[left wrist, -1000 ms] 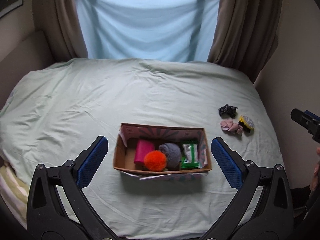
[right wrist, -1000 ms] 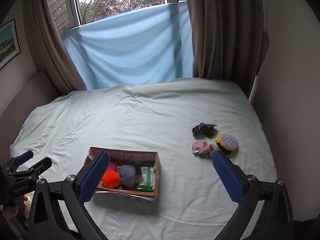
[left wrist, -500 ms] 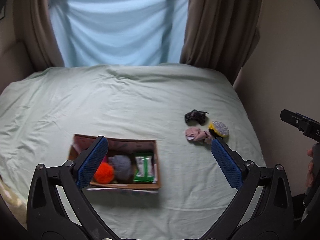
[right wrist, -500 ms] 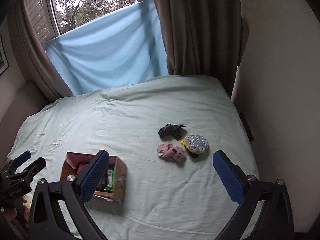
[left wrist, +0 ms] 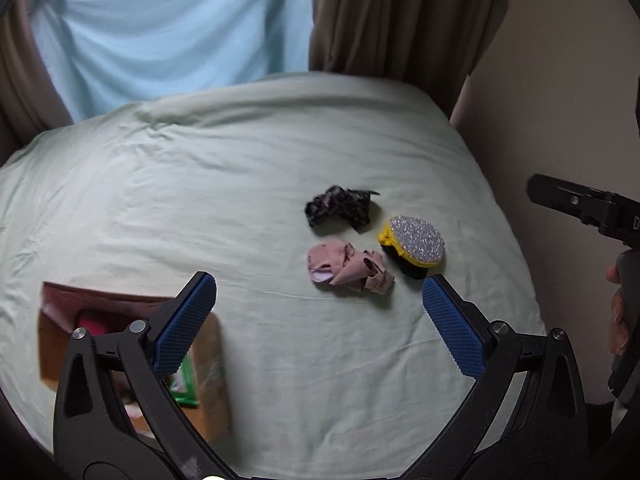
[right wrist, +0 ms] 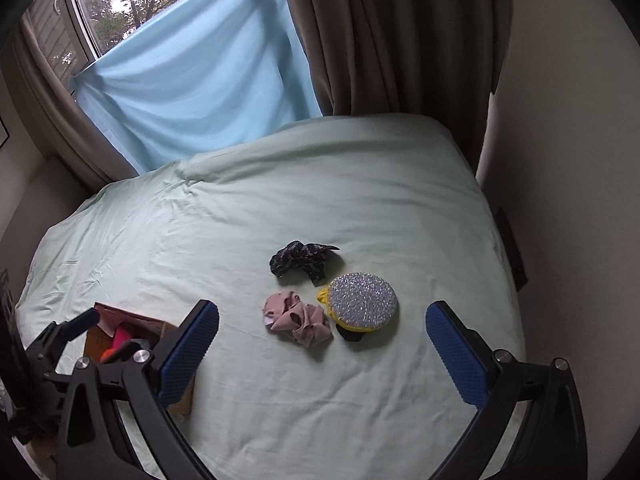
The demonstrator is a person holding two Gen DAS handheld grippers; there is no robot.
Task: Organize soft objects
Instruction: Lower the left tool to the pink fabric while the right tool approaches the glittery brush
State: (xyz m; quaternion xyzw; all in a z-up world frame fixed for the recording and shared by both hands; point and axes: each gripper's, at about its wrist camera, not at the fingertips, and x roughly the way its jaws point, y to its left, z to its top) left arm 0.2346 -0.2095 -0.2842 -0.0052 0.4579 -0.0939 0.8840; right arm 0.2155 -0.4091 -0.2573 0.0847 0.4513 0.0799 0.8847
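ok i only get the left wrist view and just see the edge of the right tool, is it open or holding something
observer: Open. In its own view the right tool has its fingers wide apart with nothing between them.
operator: the cardboard box is half hidden for me, anything in it besides the pink item
observer: Yes, a bit of orange shows right beside it.
operator: which loose piece is the right tool lined up on
observer: The pink cloth lies nearest the middle between its fingers, with the glitter pad just right of that.
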